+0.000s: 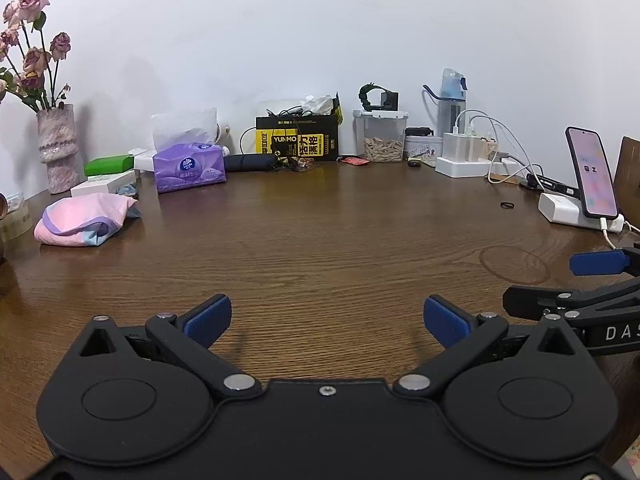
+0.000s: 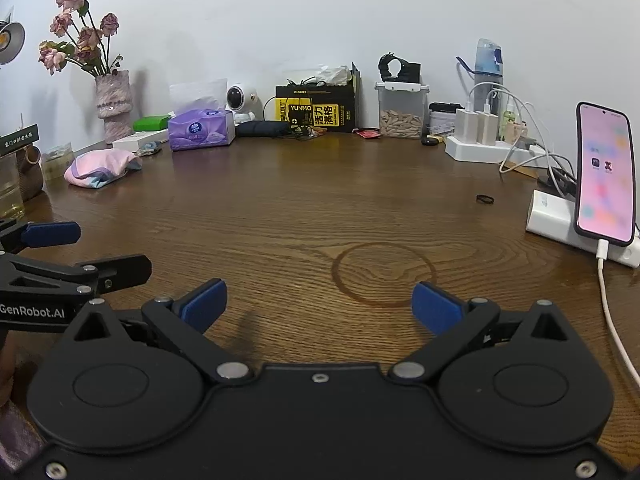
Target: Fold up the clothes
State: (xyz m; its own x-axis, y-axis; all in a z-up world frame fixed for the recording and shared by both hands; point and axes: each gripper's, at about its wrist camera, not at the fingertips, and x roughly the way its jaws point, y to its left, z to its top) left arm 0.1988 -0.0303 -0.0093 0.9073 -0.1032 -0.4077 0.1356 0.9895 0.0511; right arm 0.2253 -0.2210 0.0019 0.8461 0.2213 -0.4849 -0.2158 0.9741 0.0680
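Both tongs released, nothing between the pads: left tongs point(image 1: 327, 322), right tongs point(image 2: 319, 307), side by side low over the bare table point(image 1: 320, 232). Folded pink cloth point(image 1: 86, 219) lies far left on the table, well apart from both, near a tissue box point(image 1: 188, 167).

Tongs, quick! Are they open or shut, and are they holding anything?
Left tongs: open, holding nothing, above the bare table.
Right tongs: open, holding nothing too.
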